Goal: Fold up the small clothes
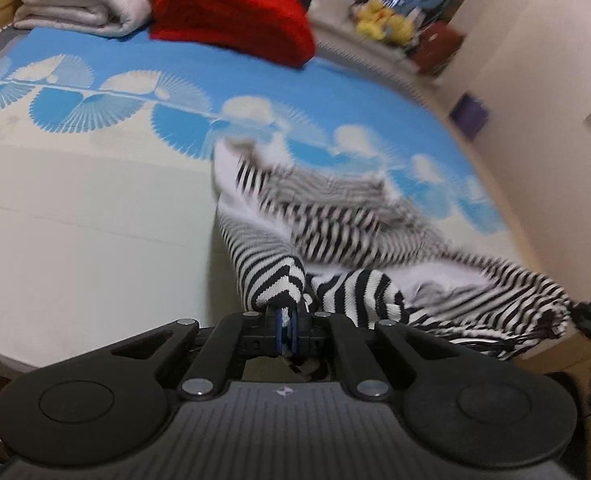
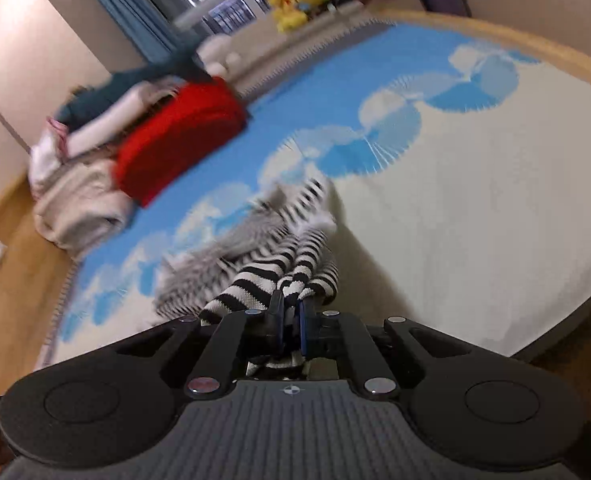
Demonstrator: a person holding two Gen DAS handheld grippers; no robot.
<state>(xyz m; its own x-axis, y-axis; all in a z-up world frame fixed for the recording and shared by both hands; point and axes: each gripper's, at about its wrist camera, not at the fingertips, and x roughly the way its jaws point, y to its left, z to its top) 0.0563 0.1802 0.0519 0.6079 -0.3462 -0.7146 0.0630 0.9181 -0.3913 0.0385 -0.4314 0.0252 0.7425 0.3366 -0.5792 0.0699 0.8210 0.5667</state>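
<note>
1. My left gripper [image 1: 286, 330] is pinched tight on the black-and-white striped knit garment [image 1: 335, 216]; the right gripper [image 2: 291, 330] is clamped on another edge of it.
2. Garment hangs betw. both, far end trailing on the blue-and-cream patterned bedspread [image 1: 95, 200].
3. Step, I'd say: lift & spread.
4. Next: lay it flat, w/ even tension.

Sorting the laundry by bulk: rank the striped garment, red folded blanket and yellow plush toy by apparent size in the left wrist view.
1. striped garment, though nearness to the camera inflates it
2. red folded blanket
3. yellow plush toy, far back, so true size is unsure
</note>
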